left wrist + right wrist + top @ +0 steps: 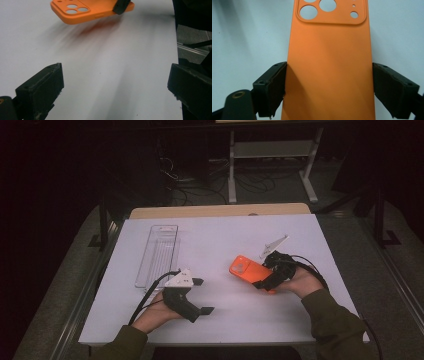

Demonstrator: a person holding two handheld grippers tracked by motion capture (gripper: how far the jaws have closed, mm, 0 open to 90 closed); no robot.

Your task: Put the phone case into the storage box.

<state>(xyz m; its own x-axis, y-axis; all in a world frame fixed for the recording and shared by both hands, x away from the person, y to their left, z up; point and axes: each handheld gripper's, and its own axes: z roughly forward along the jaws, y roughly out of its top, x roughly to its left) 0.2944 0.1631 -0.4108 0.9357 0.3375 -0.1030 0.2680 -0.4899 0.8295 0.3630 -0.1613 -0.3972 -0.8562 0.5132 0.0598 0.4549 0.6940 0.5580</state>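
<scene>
R gripper (328,87) clamped the orange silicone phone case (329,62) across its width, jaws pressed on both long edges, camera cut-outs pointing away from the hand. In the high view the case (246,268) sat right of centre over the white table (225,235), just off the surface w/ a shadow under it. L gripper (202,295) jaws stood wide, nothing between them, near the clear plastic tray (159,252).

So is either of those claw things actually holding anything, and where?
The right gripper holds the orange phone case, its jaws clamped across the two long edges at the end away from the camera cutouts. The left gripper is open and holds nothing.
</scene>
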